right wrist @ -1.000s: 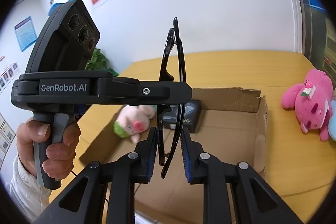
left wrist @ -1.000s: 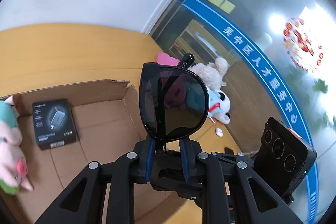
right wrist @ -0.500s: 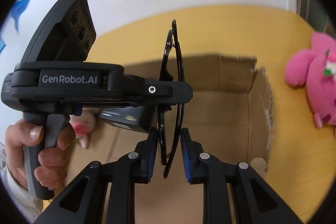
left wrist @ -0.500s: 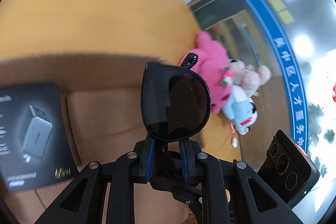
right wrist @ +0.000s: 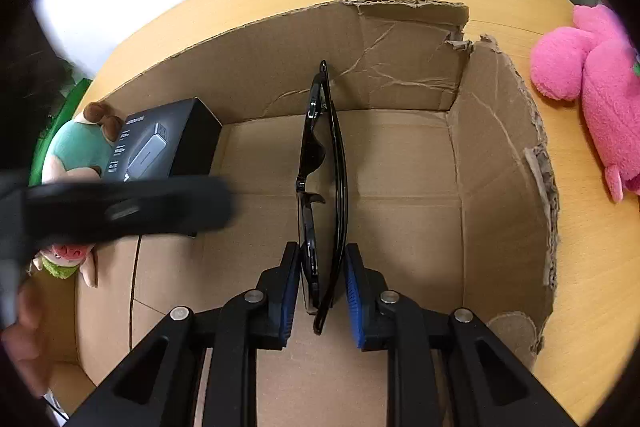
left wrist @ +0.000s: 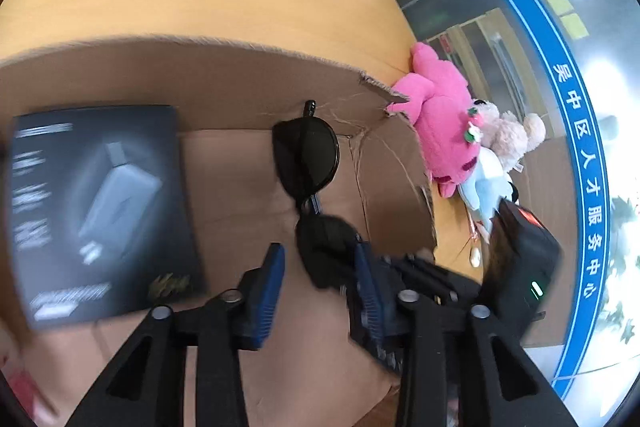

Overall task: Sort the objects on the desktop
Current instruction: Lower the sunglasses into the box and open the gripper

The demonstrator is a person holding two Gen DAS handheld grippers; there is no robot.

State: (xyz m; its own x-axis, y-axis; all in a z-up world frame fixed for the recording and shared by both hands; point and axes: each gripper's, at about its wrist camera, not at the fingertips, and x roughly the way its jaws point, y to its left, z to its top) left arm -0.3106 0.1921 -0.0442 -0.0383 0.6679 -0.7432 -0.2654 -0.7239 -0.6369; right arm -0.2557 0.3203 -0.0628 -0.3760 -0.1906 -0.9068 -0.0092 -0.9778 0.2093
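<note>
Right wrist view showed the folded sunglasses [right wrist: 322, 187] standing on edge between the right gripper [right wrist: 322, 291], whose blue pads [right wrist: 354, 301] sat close against the frame and seemed to pinch its near end, over the floor of the cardboard box [right wrist: 500, 195]. In the left wrist view the left gripper [left wrist: 318, 285] stood spread wide, pads clear of the sunglasses [left wrist: 306, 157], holding nothing.

The hold was only at one end of a thin, glossy frame, so the long free end could swing or slip down if the grip eased unevenly. Let go from above the floor, the sunglasses would likely topple flat and could land lens-down. The black product box [right wrist: 160, 147] and the plush toy [right wrist: 76, 155] lay at the left side of the cardboard box, well apart, so striking them looked unlikely. The blurred left gripper body crossing nearby could knock the frame. A pink plush [right wrist: 592, 75] lay on the table [right wrist: 580, 307] outside.
</note>
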